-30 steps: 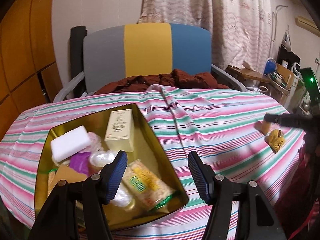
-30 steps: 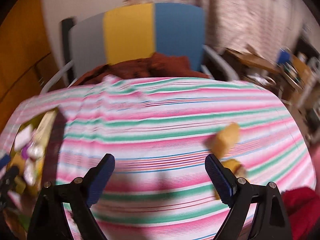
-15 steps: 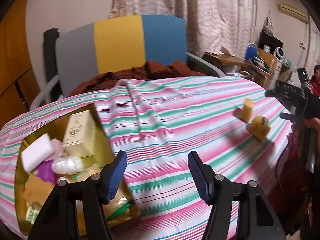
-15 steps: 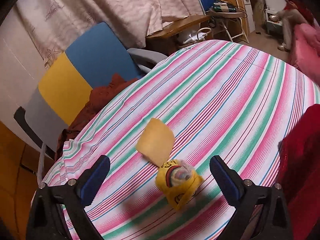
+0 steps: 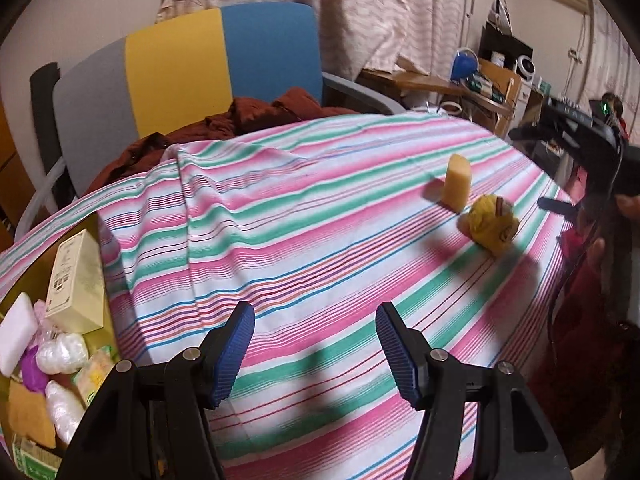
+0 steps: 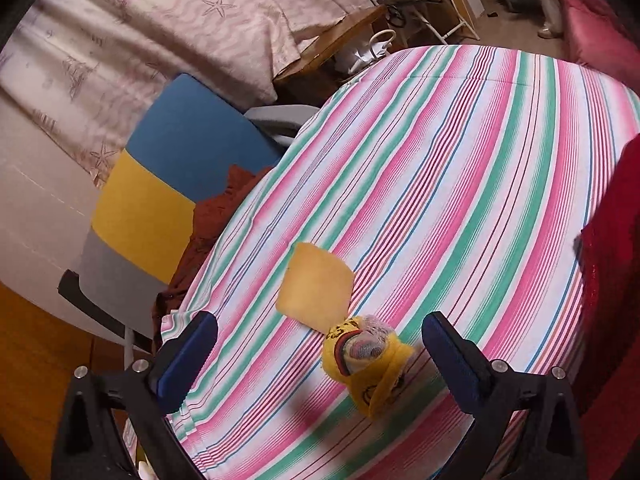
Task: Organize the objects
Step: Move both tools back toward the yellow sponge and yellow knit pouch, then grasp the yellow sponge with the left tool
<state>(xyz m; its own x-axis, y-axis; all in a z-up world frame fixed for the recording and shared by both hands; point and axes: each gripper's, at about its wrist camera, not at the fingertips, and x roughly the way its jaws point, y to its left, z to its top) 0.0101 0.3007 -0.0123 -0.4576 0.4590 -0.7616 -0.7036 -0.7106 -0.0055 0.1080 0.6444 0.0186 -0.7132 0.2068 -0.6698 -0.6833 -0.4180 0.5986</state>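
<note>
Right wrist view looks down on the two loose things left on the striped tablecloth (image 6: pixel 460 184): a yellow wrapped bundle with a smiling-face print (image 6: pixel 366 364) and, just beyond it and touching or nearly so, a pale yellow sponge-like block (image 6: pixel 316 286). The right gripper (image 6: pixel 320 356) stands wide, its jaws set either side of the bundle and holding nothing. To take the bundle cleanly, I judge the jaws should come lower and be centred on its bulk rather than its loose wrapper end; otherwise the thin wrap may slip out, or the near finger may knock the block over. Closing across the narrower width looks the safer choice.

The left gripper (image 5: pixel 316 350) is also wide and empty, hovering over bare cloth, well apart from both items. At the left edge of its view sits the gold tin (image 5: pixel 105 280), already holding a cream carton (image 5: pixel 76 280), a white bar (image 5: pixel 15 334) and several small wrapped pieces; that is probably where the bundle belongs.

The cloth is soft and has a raised fold, so things may drag on it. Behind the table stand a grey, yellow and blue chair (image 5: pixel 180 68) with a brown garment (image 5: pixel 256 116) on its seat, patterned curtains (image 5: pixel 360 8), and a cluttered side table (image 5: pixel 448 88).
</note>
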